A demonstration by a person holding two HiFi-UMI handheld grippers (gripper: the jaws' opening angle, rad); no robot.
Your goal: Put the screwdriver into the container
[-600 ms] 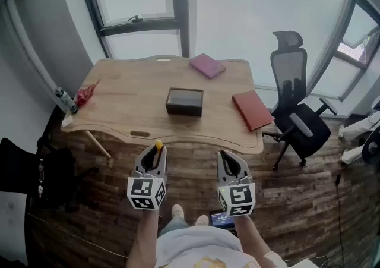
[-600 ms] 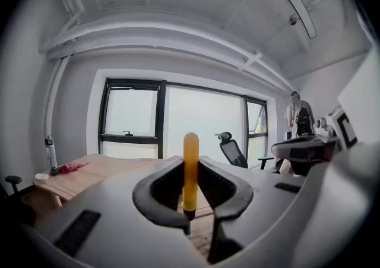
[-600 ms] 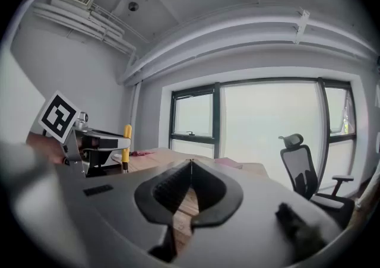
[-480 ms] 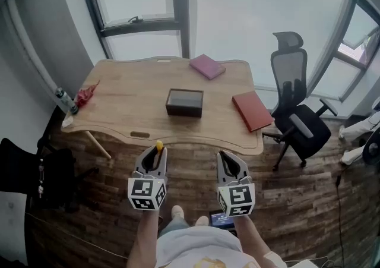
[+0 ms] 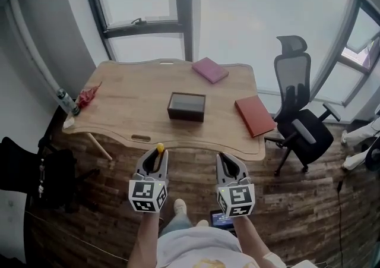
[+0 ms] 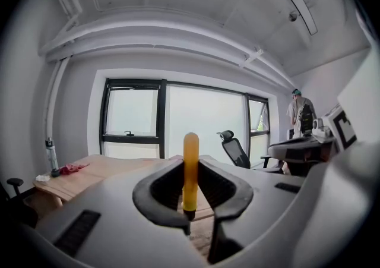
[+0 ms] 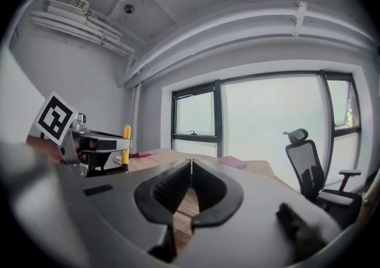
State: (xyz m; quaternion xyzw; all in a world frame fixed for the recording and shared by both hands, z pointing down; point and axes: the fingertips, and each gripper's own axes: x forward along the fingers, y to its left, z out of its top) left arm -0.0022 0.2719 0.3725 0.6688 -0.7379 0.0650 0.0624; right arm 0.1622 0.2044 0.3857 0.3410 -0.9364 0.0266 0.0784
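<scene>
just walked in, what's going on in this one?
A person stands short of the wooden table with a gripper in each hand. The left gripper is shut on a yellow-handled screwdriver, held upright. The right gripper is shut and empty. The dark container sits mid-table; the screwdriver is not yet near it.

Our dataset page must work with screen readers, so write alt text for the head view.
From above, a person holds two grippers before a wooden table; the left gripper clamps a yellow-handled screwdriver, the right gripper is shut and empty. A dark container sits mid-table, a pink book beyond it, a red book to its right.
</scene>
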